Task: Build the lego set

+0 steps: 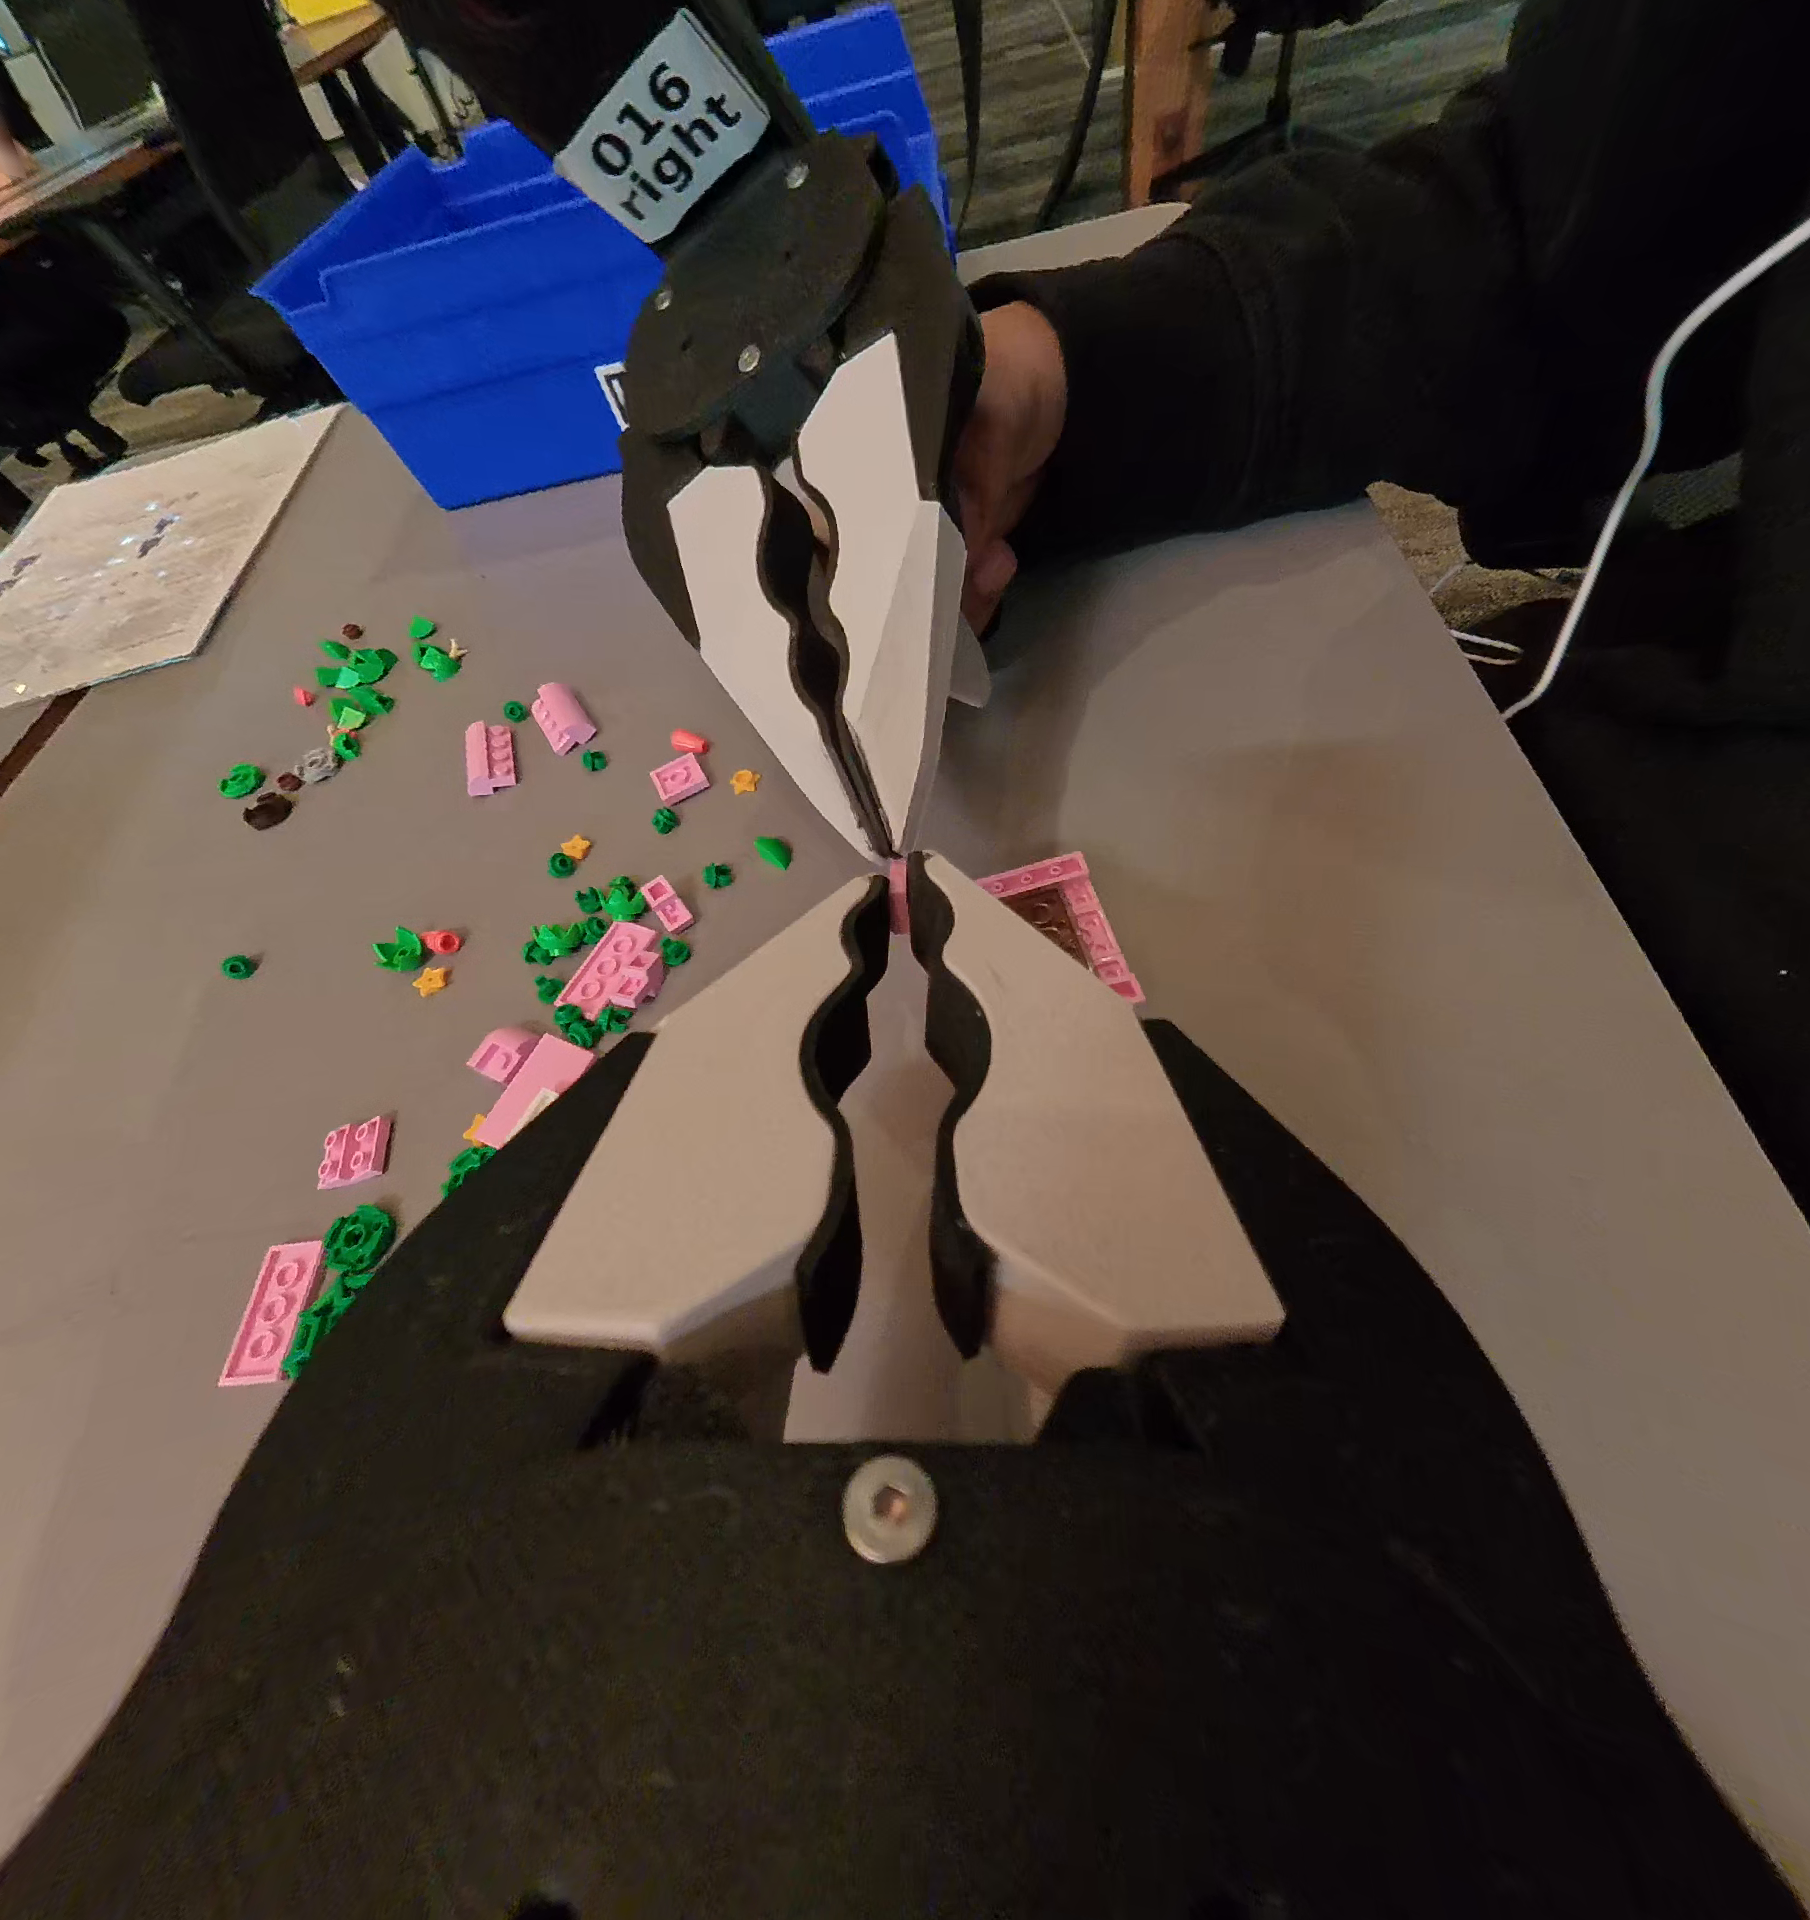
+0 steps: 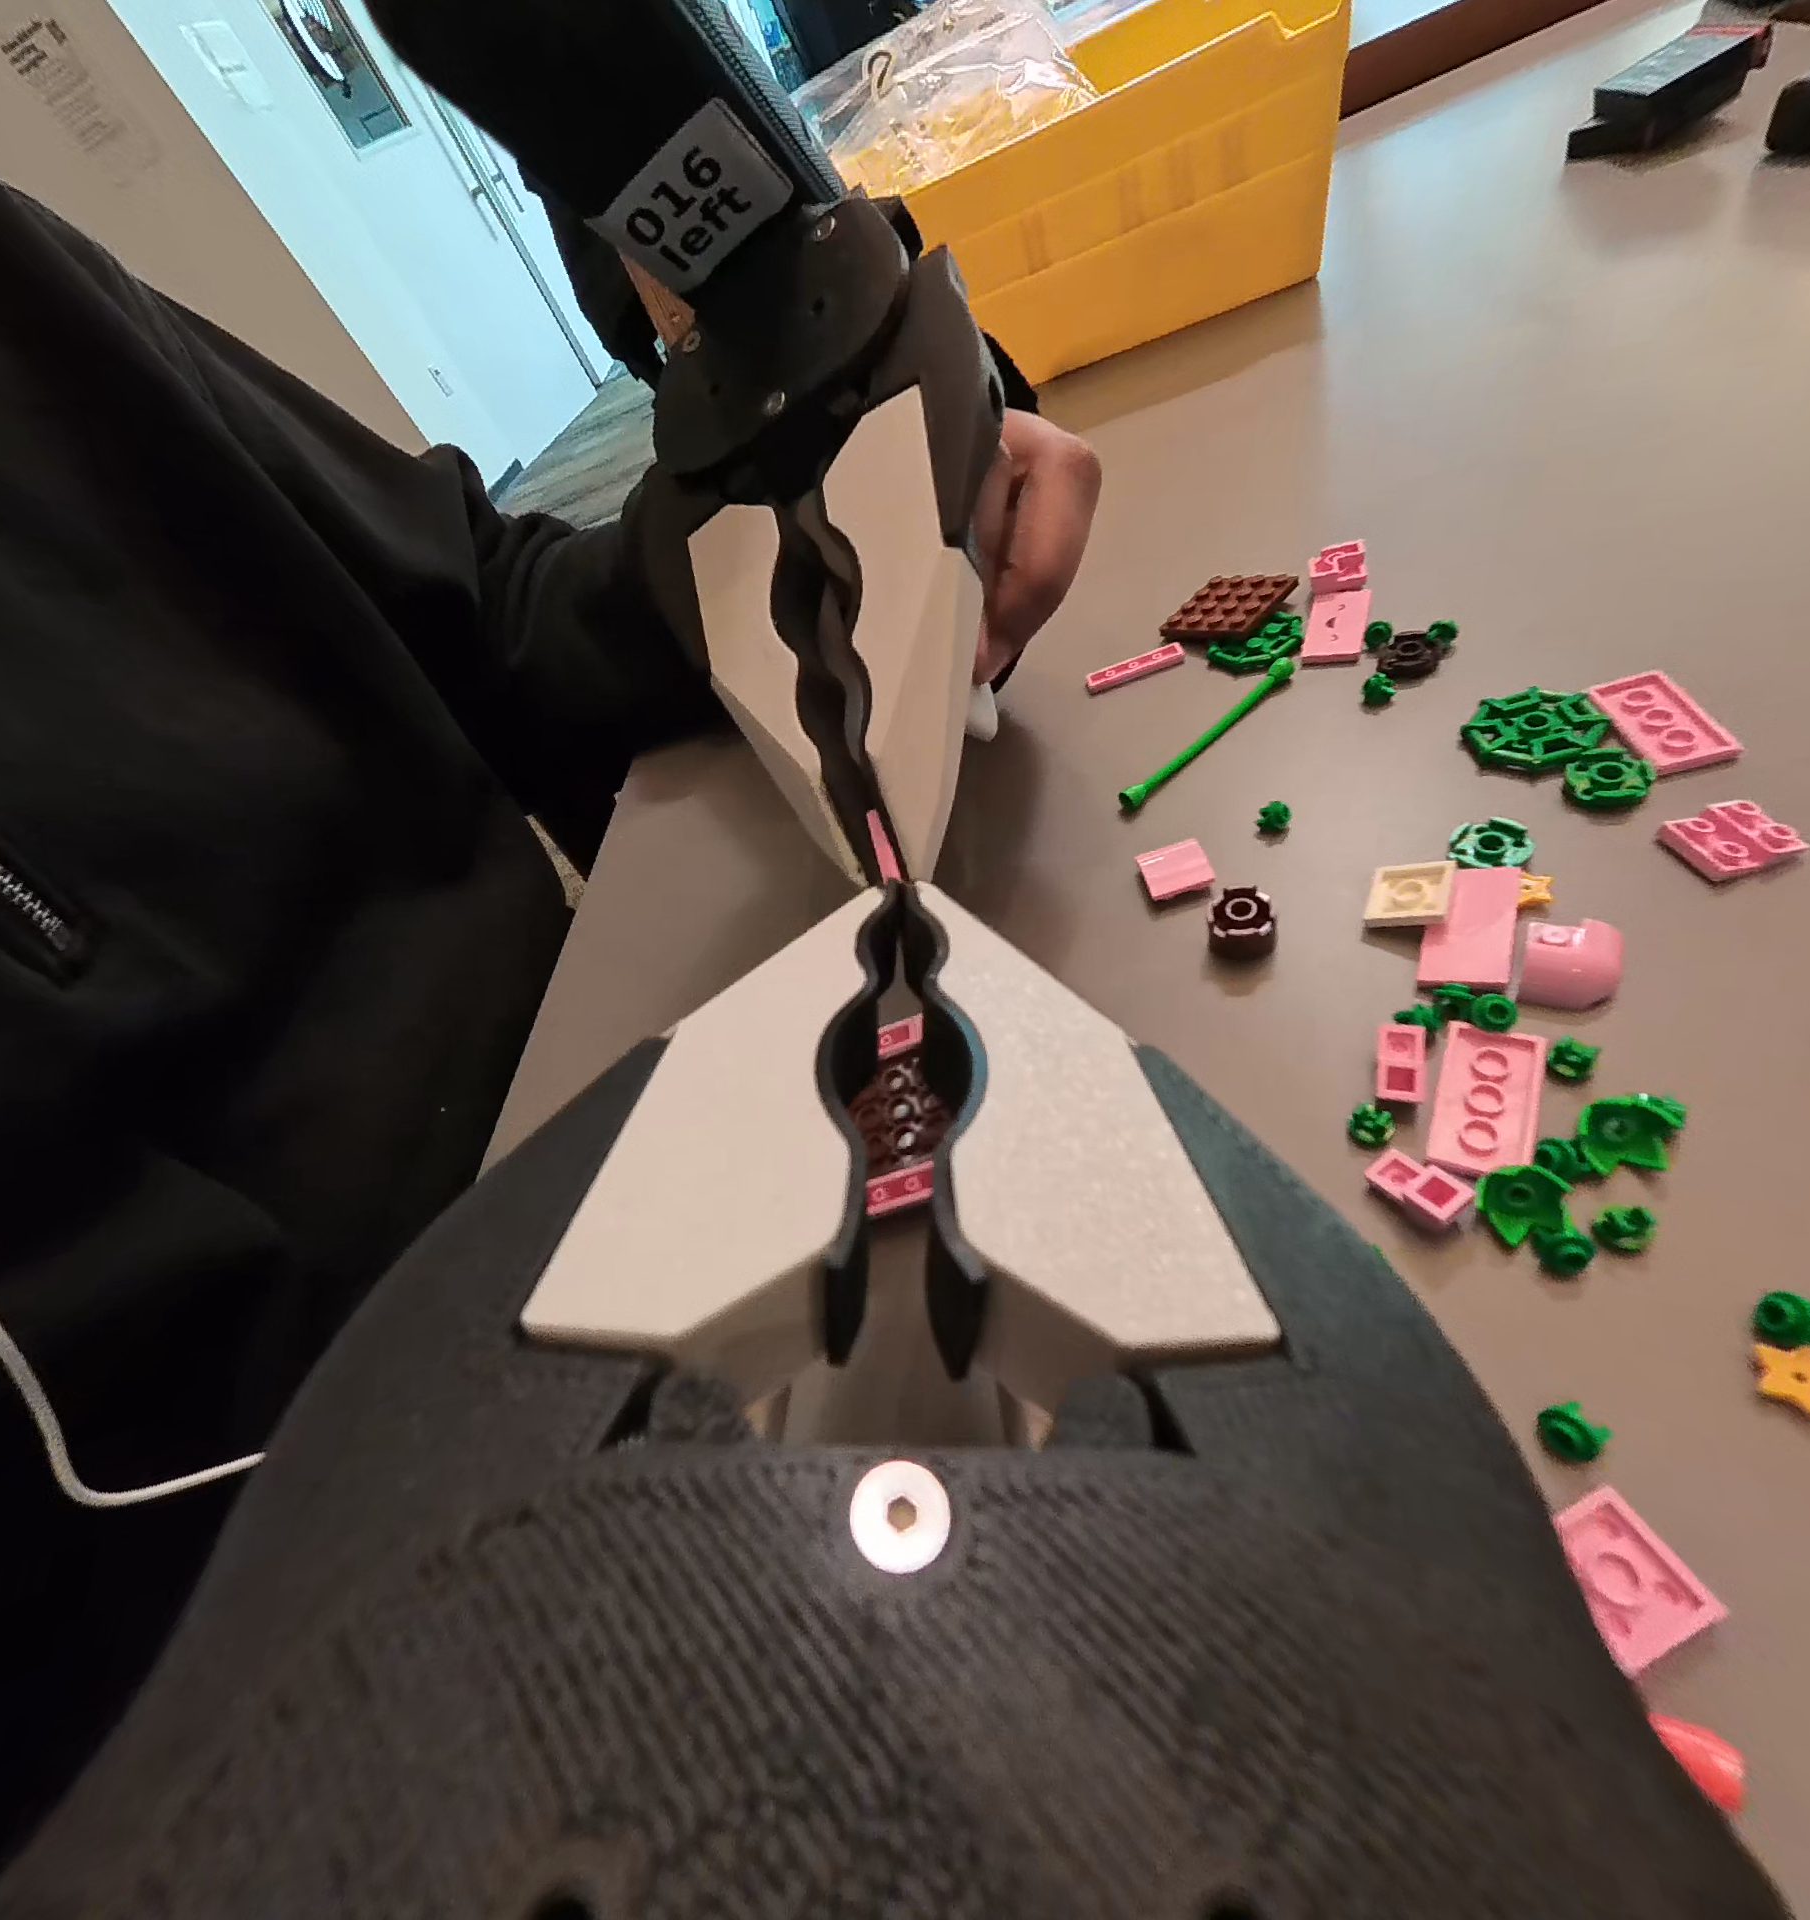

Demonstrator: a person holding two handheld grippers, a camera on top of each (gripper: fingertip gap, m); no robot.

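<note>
Left wrist view: left gripper (image 1: 896, 878) clenched on a small pink lego piece (image 1: 898, 906), tip-to-tip with right gripper (image 1: 877, 831) at twelve o'clock, pinched tight. Pink-and-brown lego assembly (image 1: 1072, 920) at one o'clock; loose bricks (image 1: 610, 971) at ten, on table (image 1: 1348, 935).

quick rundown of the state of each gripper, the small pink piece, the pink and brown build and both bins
left gripper: shut on the small pink piece
right gripper: shut, tips meeting the left gripper's tips
pink and brown build: partly assembled, flat on the table
blue bin: open-topped, contents hidden
yellow bin: open-topped, holds clear plastic bags
</note>
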